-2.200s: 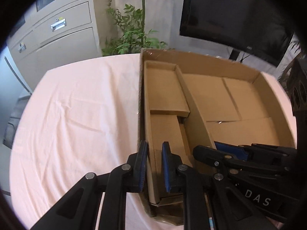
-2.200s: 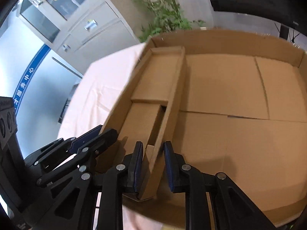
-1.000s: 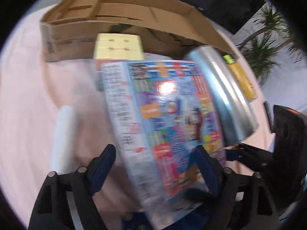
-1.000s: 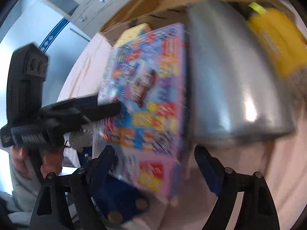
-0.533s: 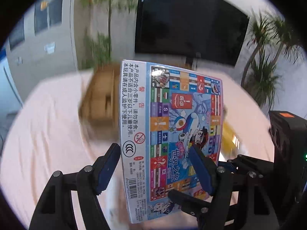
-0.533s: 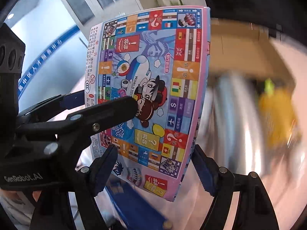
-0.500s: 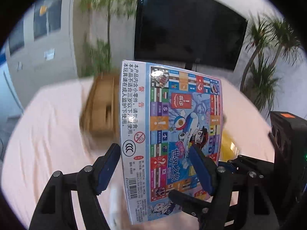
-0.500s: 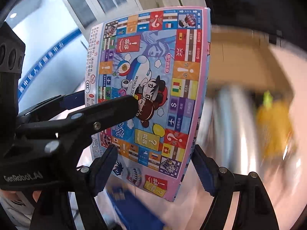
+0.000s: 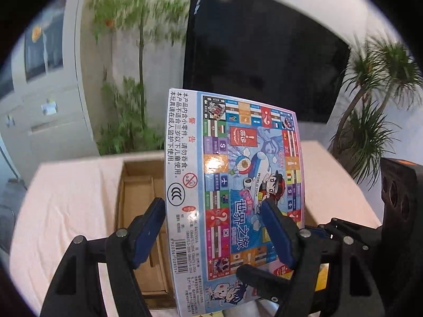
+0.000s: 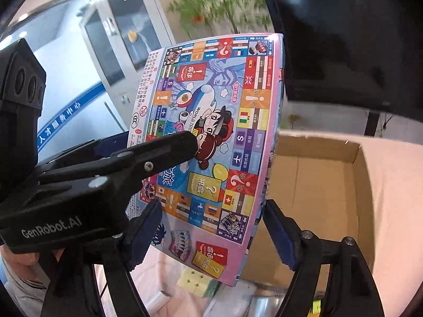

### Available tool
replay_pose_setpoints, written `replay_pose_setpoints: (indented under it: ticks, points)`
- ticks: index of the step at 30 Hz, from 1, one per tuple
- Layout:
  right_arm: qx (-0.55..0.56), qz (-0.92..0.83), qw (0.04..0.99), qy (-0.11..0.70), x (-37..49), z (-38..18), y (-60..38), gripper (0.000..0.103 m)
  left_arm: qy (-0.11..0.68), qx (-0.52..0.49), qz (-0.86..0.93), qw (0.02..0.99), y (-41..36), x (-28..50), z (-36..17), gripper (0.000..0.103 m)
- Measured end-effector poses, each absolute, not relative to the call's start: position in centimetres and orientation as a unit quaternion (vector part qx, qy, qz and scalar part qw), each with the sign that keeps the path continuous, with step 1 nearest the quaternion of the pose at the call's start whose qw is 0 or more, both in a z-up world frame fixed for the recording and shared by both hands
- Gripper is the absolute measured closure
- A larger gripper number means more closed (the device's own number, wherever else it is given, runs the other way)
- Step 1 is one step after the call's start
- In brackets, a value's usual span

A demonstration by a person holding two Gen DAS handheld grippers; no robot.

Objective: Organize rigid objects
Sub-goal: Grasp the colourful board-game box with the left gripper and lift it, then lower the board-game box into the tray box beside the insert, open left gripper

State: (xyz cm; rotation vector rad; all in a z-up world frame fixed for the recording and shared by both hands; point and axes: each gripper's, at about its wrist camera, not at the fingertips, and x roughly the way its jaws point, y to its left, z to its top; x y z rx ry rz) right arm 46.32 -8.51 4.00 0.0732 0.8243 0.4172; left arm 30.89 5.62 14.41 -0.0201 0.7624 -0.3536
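Note:
A flat, colourful board-game box is held upright in the air, tilted, above the table. My left gripper is shut on it, fingers on its two side edges. My right gripper is also shut on the same box, gripping its lower part. The left gripper's finger crosses the box face in the right wrist view. The open cardboard box with a divider lies behind, also seen in the right wrist view.
A pink cloth covers the table. A pale yellow cube and a silver metal object lie below the game box. A dark screen, plants and grey cabinets stand behind.
Both grippers took the game box off the table and raised it upright. Over the last half second the view has swung so the cardboard box lies directly behind it.

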Motion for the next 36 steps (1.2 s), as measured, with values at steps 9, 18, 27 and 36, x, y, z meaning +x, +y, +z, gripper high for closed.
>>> replay_pose_setpoints:
  ticks: [9, 18, 27, 36]
  points:
    - [0.084, 0.188, 0.806, 0.555, 54.5, -12.9, -9.2, 0.034, 0.522, -0.020, -0.126, 0.843, 6.2, 34.2, 0.6, 0.042]
    - [0.061, 0.183, 0.773, 0.604, 58.3, -19.2, -8.1, 0.049, 0.489, 0.025, -0.101, 0.866, 8.1, 30.8, 2.0, 0.046]
    - [0.083, 0.181, 0.779, 0.595, 59.7, -19.0, -10.1, 0.074, 0.483, 0.005, -0.141, 0.864, 11.2, 26.6, 1.4, 0.046]
    - [0.060, 0.148, 0.863, 0.480, 52.2, -13.3, -11.3, 0.017, 0.505, -0.018, -0.101, 0.857, 11.0, 26.3, -0.1, 0.044]
